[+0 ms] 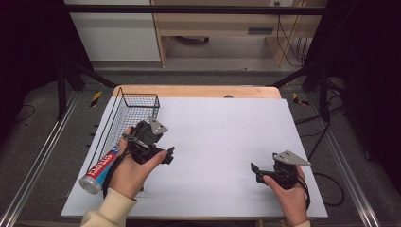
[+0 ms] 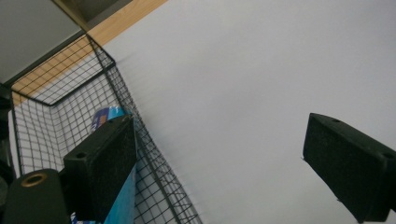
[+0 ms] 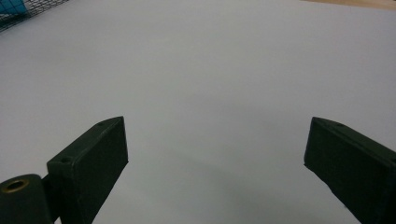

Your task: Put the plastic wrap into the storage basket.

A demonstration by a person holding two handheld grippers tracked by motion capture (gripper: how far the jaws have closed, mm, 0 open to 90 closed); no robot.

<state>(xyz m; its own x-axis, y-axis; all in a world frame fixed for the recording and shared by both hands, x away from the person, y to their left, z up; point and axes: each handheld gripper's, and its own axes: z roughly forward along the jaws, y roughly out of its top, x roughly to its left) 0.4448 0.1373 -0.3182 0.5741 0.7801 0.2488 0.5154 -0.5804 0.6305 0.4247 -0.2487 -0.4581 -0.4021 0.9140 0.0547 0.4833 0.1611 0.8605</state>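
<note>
The tube point(image 1: 100, 170) lies inside the wire basket point(image 1: 140, 100) along the left edge of the desk point(image 1: 227, 142), its grey cap toward the near left corner, where it appears to poke past the basket's near end; its red and blue body runs back along the basket floor. In my left gripper view the blue end of the tube point(image 2: 108, 116) shows through the mesh, just behind my left-hand jaw.

Risk, as I judge it: my left gripper point(image 1: 163, 155) hangs just beside the basket's inner wall point(image 2: 140, 140), with my hand close over the near rim. A careless swing toward the left edge could catch a jaw or the trailing cable in the mesh and drag the light basket, or tip it. The tube, protruding at the near end, could roll out toward the desk's near left corner if the basket is jolted.

Jaws: my left gripper stands wide, with bare white desk between the pads; nothing is held, and I cannot tell whether the left-hand jaw grazes the mesh. My right gripper point(image 1: 257, 171), near the near right corner, is likewise spread wide over bare desk point(image 3: 210, 93), holding and touching nothing.
</note>
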